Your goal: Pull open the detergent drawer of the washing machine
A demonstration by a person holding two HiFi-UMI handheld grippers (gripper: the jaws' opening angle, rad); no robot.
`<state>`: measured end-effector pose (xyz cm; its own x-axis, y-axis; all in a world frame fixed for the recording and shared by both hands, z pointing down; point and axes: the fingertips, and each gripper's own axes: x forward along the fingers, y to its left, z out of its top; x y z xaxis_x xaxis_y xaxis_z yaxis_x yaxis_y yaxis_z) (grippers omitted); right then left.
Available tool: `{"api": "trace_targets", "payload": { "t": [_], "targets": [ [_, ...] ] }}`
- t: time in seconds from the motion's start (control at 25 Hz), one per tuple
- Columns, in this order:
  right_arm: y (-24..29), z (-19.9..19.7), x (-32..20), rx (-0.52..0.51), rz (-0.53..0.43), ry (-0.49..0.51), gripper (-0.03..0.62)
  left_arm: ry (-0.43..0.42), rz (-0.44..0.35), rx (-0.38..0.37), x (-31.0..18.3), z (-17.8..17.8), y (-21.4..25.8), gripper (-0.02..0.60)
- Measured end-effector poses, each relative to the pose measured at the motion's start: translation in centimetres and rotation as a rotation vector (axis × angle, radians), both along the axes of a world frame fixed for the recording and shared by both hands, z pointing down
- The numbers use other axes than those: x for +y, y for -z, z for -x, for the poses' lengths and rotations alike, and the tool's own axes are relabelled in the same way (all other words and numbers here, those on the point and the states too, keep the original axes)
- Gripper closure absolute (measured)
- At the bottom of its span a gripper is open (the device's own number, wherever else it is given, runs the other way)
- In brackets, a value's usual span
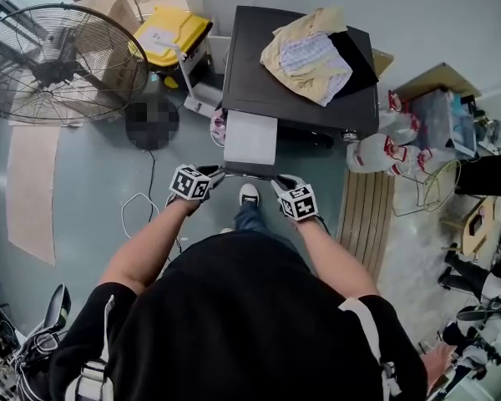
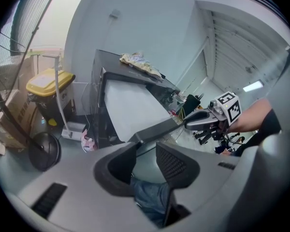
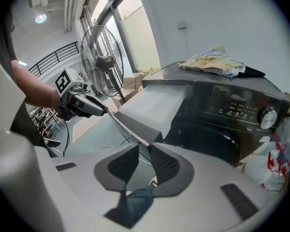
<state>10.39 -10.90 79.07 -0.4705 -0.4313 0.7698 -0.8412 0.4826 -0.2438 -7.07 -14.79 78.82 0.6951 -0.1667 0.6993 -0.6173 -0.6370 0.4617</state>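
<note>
The black washing machine (image 1: 305, 98) stands ahead of me. Its light grey detergent drawer (image 1: 250, 139) is pulled far out toward me. The drawer's thin dark front panel (image 2: 159, 128) runs between my two grippers. My left gripper (image 1: 218, 174) is shut on the panel's left end (image 2: 137, 139), which sits at the fingertips. My right gripper (image 1: 277, 180) is shut on the right end (image 3: 146, 143), the edge pinched between the ribbed pads (image 3: 165, 166). Each gripper shows in the other's view, the right gripper (image 2: 203, 120) and the left gripper (image 3: 89, 106).
Crumpled clothes (image 1: 307, 55) lie on the machine's lid. A large floor fan (image 1: 63, 61) and a yellow-lidded bin (image 1: 169, 36) stand to the left. Bags and bottles (image 1: 384, 144) crowd the right, beside a wooden pallet (image 1: 367, 215). My shoe (image 1: 249, 195) is under the drawer.
</note>
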Motion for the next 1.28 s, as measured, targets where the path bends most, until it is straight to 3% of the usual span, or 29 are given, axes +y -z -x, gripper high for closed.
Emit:
{"api": "trace_targets", "payload": {
  "t": [0.48,1.28],
  "targets": [
    [2.5,0.0,-0.2,-0.007,-0.066,-0.028,0.52,-0.016,-0.036,0.023,1.3,0.4,1.7,0.445],
    [10.3,-1.1,-0.2,-0.03,-0.208,-0.122,0.53,0.089,-0.197,0.127,0.6,2.7,10.5,0.446]
  ]
}}
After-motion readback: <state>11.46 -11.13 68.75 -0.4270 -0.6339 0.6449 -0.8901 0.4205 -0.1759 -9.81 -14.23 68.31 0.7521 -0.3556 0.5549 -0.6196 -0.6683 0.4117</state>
